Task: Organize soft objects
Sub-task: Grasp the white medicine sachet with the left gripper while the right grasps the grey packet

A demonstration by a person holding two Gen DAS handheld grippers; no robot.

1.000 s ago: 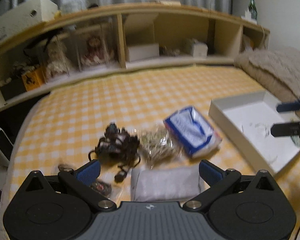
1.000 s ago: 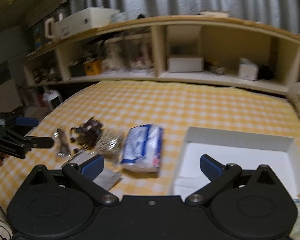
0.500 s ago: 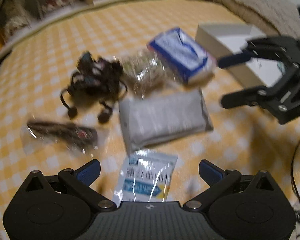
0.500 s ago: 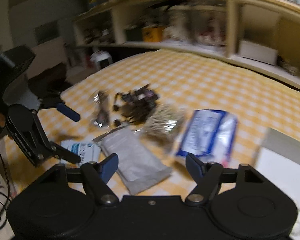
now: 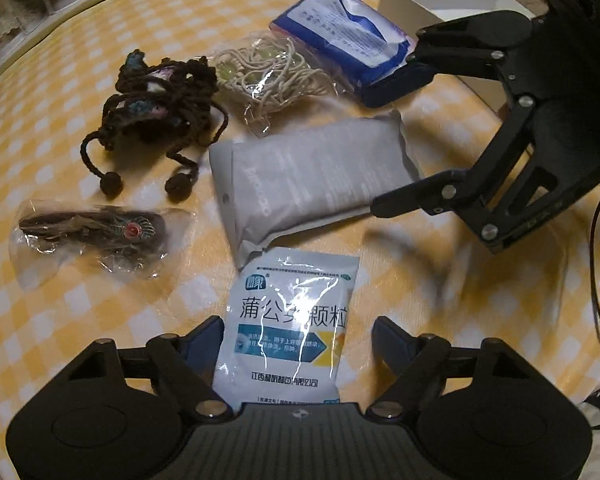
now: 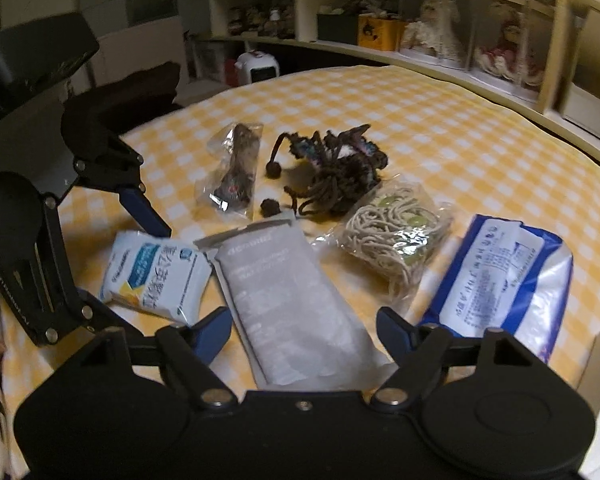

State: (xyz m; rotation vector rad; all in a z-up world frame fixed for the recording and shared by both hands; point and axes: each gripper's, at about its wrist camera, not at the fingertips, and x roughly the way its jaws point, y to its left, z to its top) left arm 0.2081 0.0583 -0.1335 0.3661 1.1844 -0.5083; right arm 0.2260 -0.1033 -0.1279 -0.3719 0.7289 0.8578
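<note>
Several soft items lie on the yellow checked cloth. A white medicine sachet (image 5: 290,320) lies between the open fingers of my left gripper (image 5: 298,334). A grey pouch (image 6: 288,304) lies between the open fingers of my right gripper (image 6: 304,328); it also shows in the left wrist view (image 5: 312,176). Beyond are a dark yarn bundle (image 5: 160,100), a bag of beige cord (image 5: 272,76), a blue-white pack (image 5: 340,36) and a clear bag with a feather piece (image 5: 96,236). The right gripper (image 5: 370,150) straddles the grey pouch's end.
A white box (image 5: 440,0) stands at the far right behind the right gripper. Wooden shelves (image 6: 440,40) with dolls and boxes run along the back. A small white heater (image 6: 256,68) stands on the floor beyond the cloth's edge. A cable (image 5: 596,280) hangs at the right.
Both grippers have dropped and moved in over the items. The left now has the white sachet between its fingers and the right has the grey pouch between its fingers.
</note>
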